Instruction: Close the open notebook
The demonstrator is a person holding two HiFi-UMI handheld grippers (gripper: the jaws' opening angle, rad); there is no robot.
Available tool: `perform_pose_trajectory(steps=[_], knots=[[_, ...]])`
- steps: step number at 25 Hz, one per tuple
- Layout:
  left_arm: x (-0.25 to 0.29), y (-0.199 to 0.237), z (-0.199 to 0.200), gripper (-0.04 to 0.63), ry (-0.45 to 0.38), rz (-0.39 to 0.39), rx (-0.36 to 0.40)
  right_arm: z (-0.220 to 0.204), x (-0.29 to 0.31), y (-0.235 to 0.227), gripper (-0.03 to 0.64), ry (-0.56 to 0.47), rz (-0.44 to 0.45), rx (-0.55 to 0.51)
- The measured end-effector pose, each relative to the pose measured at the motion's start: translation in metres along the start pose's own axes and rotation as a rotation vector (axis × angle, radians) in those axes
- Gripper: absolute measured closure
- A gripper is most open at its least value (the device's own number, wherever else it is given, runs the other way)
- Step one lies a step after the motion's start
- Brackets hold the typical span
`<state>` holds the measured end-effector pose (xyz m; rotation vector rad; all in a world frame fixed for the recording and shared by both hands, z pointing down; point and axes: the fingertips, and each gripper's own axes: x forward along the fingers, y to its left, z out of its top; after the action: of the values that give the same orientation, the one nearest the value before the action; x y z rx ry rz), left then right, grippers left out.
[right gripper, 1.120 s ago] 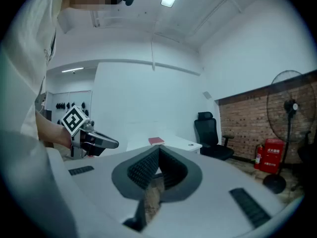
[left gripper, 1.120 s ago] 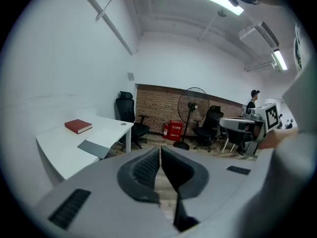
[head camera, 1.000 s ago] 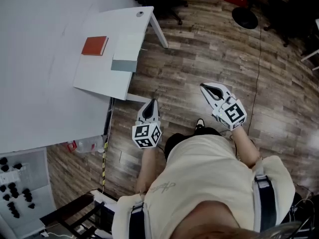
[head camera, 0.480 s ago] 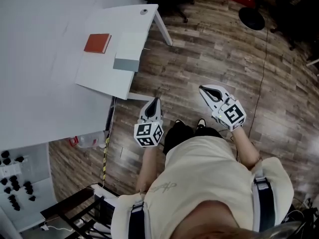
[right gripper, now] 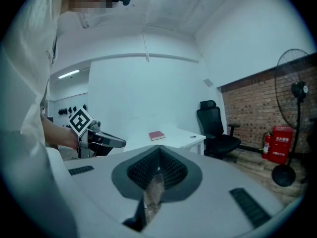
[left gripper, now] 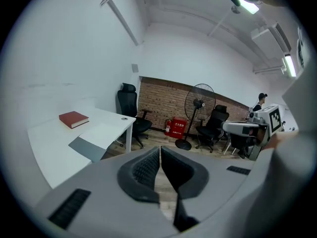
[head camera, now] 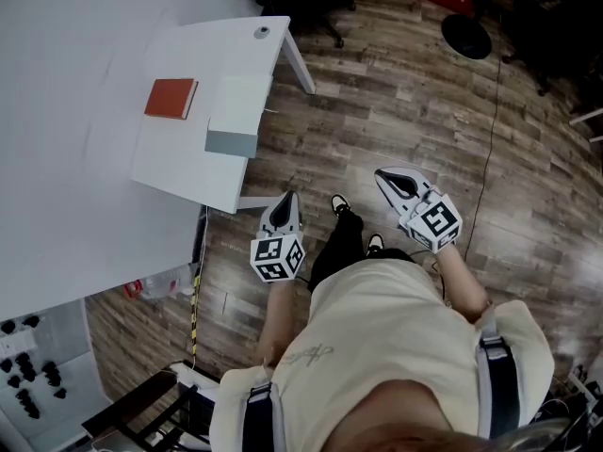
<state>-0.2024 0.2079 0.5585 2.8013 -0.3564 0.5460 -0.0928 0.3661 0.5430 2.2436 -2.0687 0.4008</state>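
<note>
Both grippers, left [head camera: 285, 201] and right [head camera: 387, 176], hang over the floor well short of the notebook [head camera: 236, 116], which lies open on the desk [head camera: 179, 160] at eleven o'clock, a red book [head camera: 171, 98] at its nine o'clock. Closing it likely means walking up first, then catching the grey leaf's free edge and folding it over squarely. Each pair of jaws is pressed together on nothing.

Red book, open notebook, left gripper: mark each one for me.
red book [head camera: 171, 98]: head view, middle of its cover.
open notebook [head camera: 241, 102]: head view, on its white page.
left gripper [head camera: 287, 201]: head view, at the tip of its closed jaws.
</note>
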Motion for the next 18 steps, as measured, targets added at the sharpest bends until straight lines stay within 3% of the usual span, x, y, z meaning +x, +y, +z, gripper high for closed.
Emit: perform_pose_trajectory(steps=[8, 18], knots=[[0.076, 0.042, 0.059, 0.569, -0.051, -0.046, -0.014, 0.047, 0.083, -0.031, 0.609, 0.011, 0.055, -0.044], [0.115, 0.122, 0.114, 0.569, -0.079, -0.026, -0.002, 0.096, 0.187, -0.065, 0.609, -0.001, 0.066, -0.073]])
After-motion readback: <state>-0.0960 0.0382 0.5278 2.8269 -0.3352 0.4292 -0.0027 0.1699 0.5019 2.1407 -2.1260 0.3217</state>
